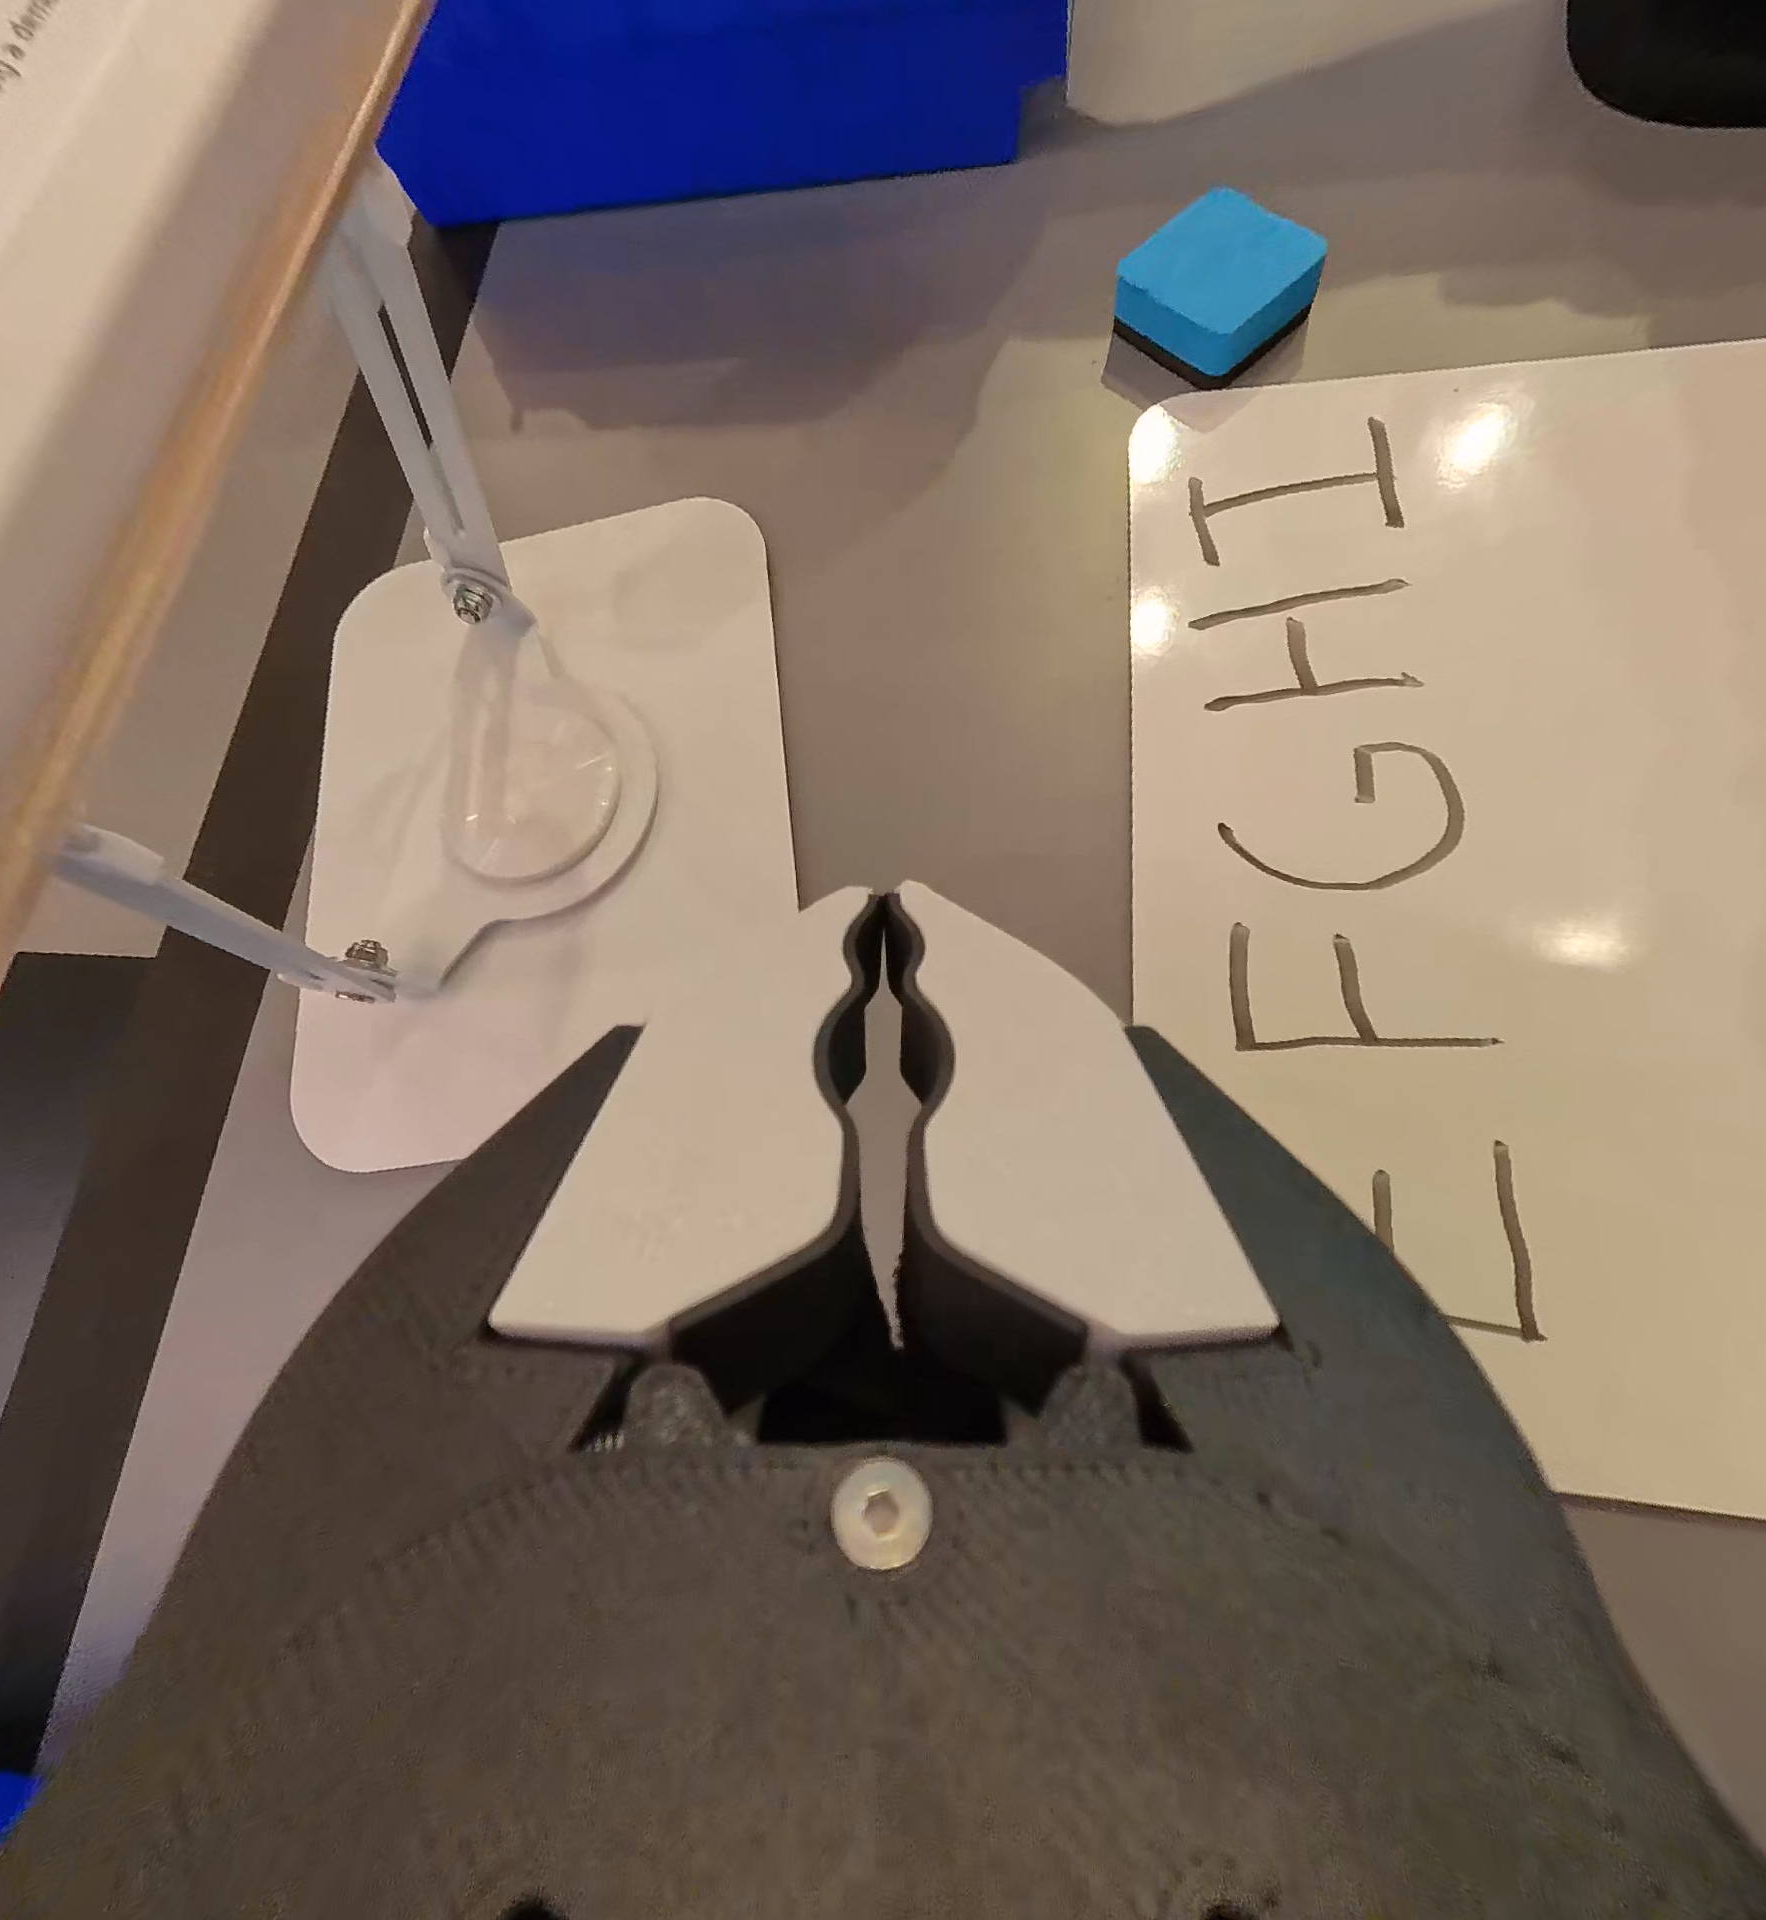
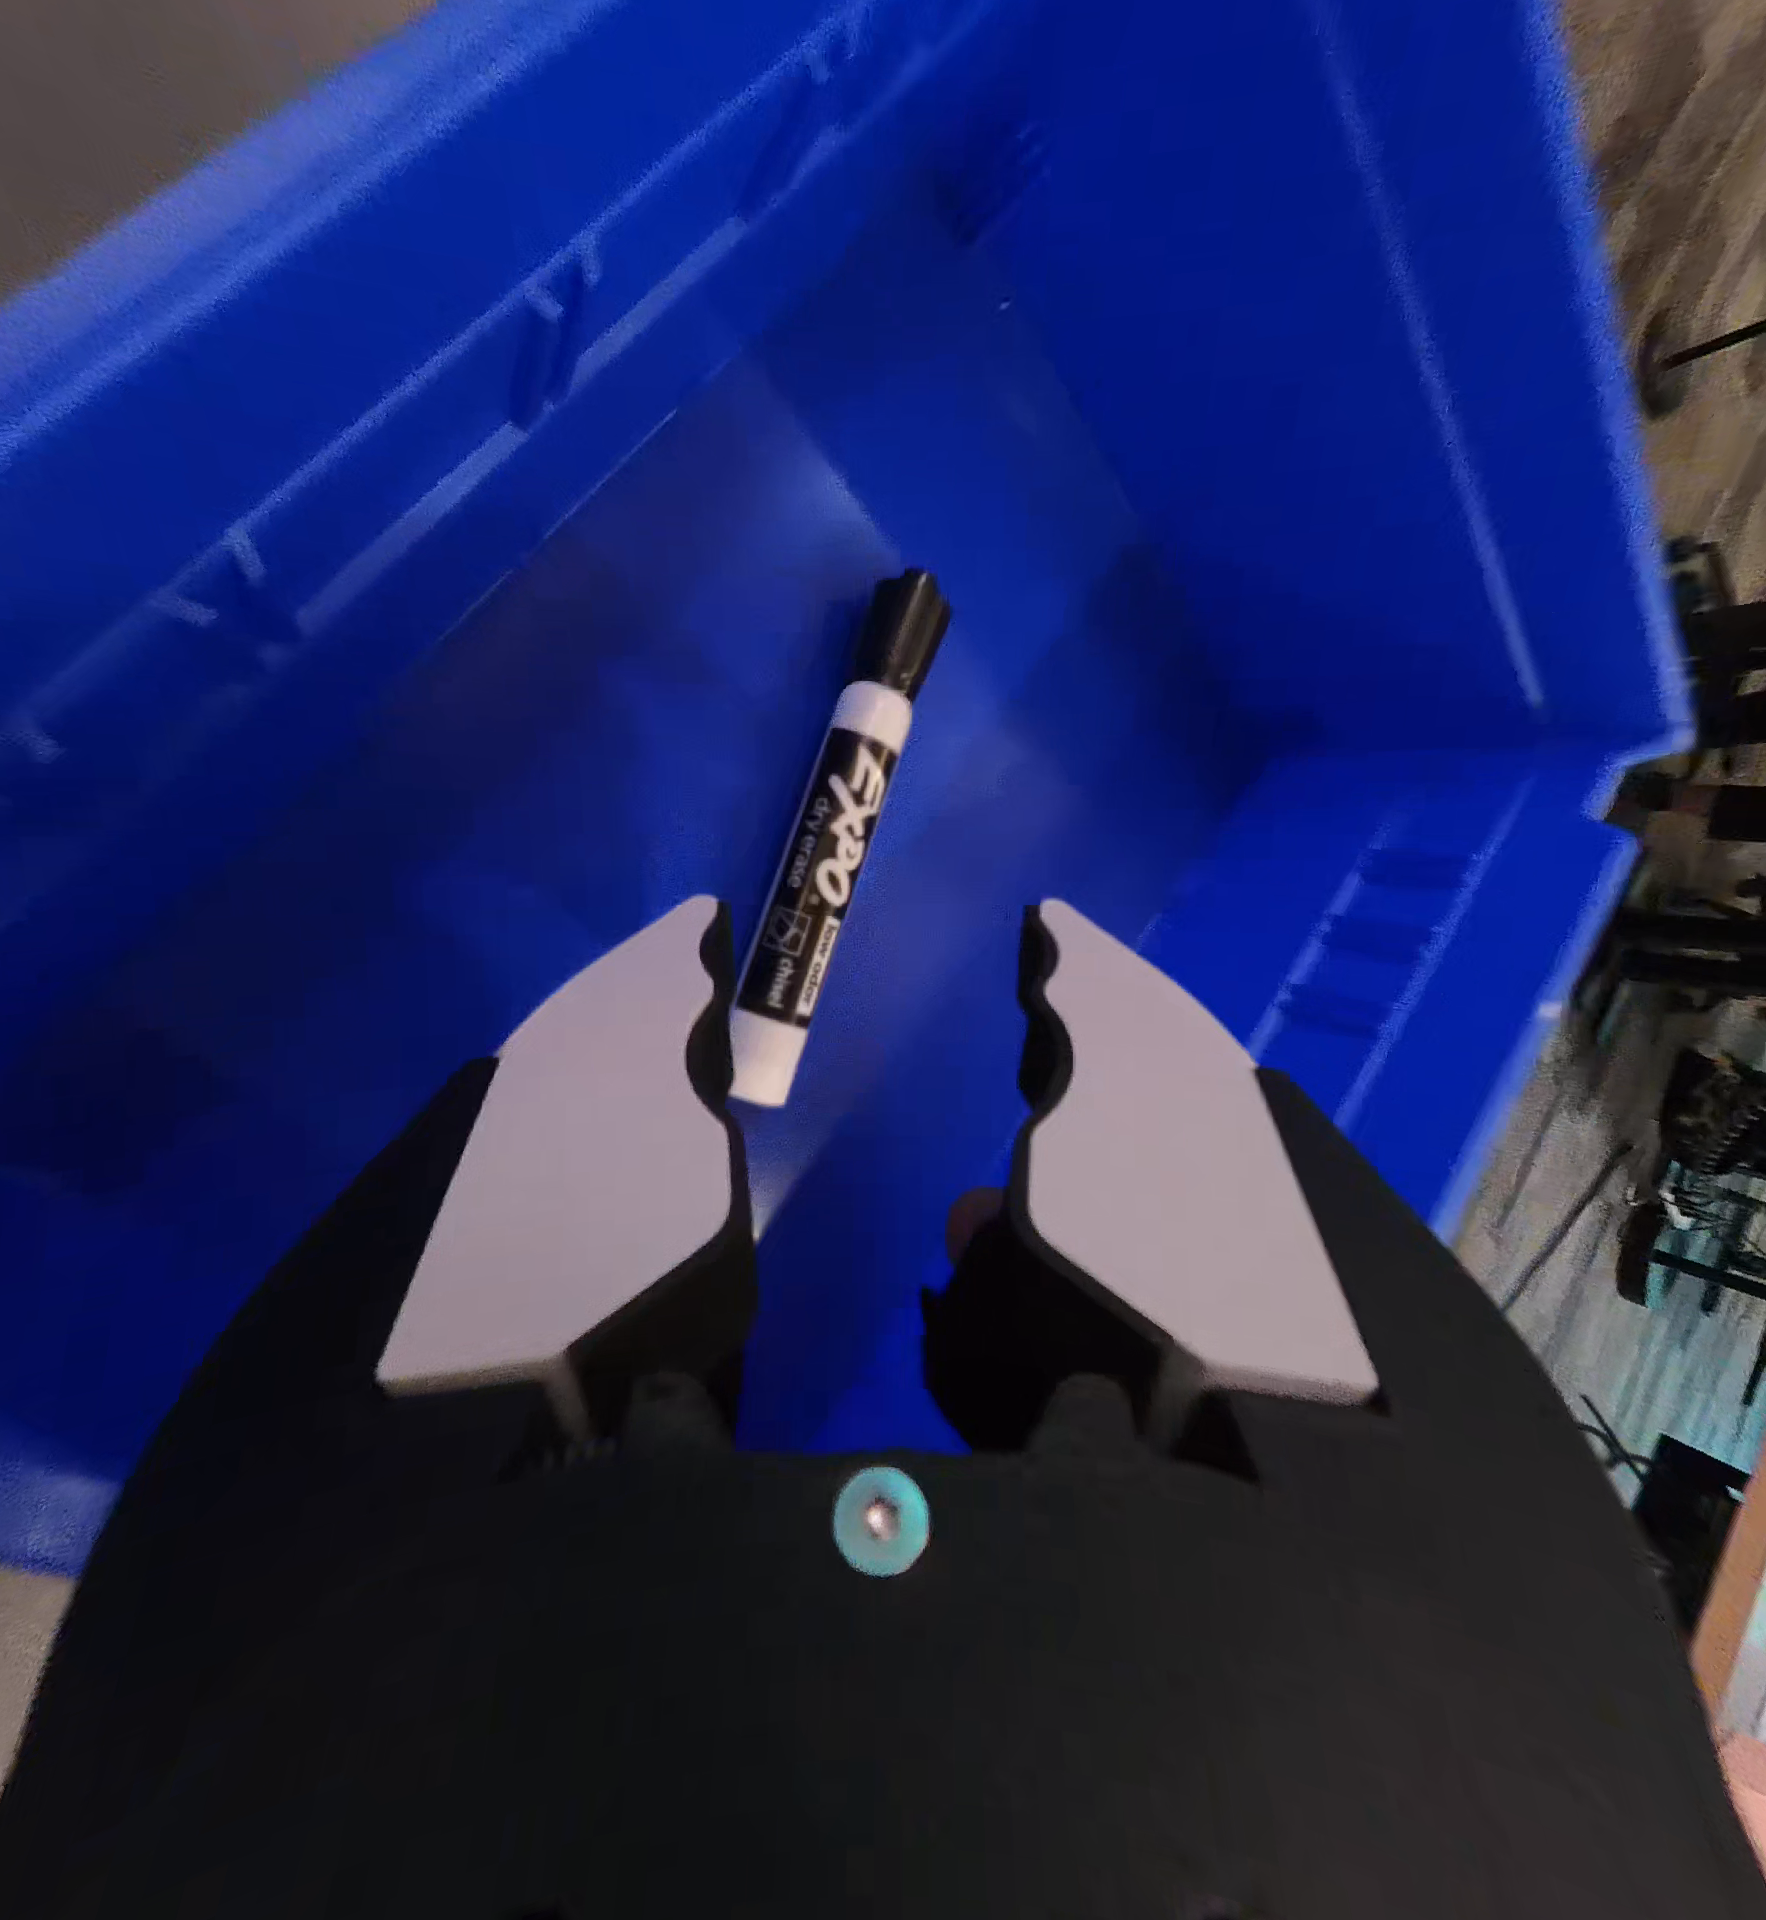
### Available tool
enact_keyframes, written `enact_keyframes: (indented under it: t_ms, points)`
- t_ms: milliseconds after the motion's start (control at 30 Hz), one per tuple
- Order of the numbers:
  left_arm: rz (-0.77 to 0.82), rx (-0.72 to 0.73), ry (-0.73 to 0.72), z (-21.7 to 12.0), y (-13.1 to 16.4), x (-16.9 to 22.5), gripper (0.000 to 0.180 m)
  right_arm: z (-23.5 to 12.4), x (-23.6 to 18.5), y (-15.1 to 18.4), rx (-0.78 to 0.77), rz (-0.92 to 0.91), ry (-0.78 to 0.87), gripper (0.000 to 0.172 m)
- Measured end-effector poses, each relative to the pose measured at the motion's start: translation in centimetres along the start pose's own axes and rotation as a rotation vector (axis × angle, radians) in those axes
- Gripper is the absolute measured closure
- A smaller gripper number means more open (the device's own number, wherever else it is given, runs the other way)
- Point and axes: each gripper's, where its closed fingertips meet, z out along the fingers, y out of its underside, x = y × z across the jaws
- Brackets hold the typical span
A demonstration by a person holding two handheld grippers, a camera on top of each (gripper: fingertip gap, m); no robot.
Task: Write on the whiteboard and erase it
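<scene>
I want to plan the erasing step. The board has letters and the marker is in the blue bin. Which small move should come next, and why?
Probably draw the open right gripper up out of the blue bin: the marker lies between its spread fingers, ungripped. The eraser waits untouched beside the written whiteboard.

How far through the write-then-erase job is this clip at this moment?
Writing looks done: the whiteboard carries a row of black letters. In hand: nothing. The right claw stands open over the blue bin, with the capped marker beside its left finger, the other finger well clear. The left claw is shut and bare. Left: erasing; the blue eraser sits untouched on the table beyond the board.
</scene>
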Motion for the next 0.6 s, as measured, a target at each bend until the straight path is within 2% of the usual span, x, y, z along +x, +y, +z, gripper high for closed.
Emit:
enact_keyframes:
  t_ms: [100,200,300,367,467,600]
  points:
    - [-0.002,-0.009,0.012,-0.1,0.2,0.1,0.180,-2.9,1.1,-1.0,0.036,-0.019,0.044,0.110]
    - [0.005,-0.023,0.003,-0.6,0.1,0.0,0.179,-7.8,1.0,-3.9,0.139,-0.074,0.074,0.111]
    - [0.007,-0.037,0.022,-1.7,-0.3,0.4,0.177,-13.7,-2.9,-7.9,0.291,-0.167,-0.020,0.115]
    - [0.012,-0.052,0.032,-2.3,-0.4,0.8,0.176,-16.4,-6.9,-9.4,0.316,-0.287,-0.094,0.112]
    - [0.015,-0.115,0.086,-2.5,0.9,2.2,0.174,-17.8,-13.1,-9.5,0.283,-0.392,-0.237,0.102]
    - [-0.001,-0.173,0.141,-2.5,2.7,3.5,0.174,-15.5,-19.1,-6.2,0.136,-0.400,-0.350,0.090]
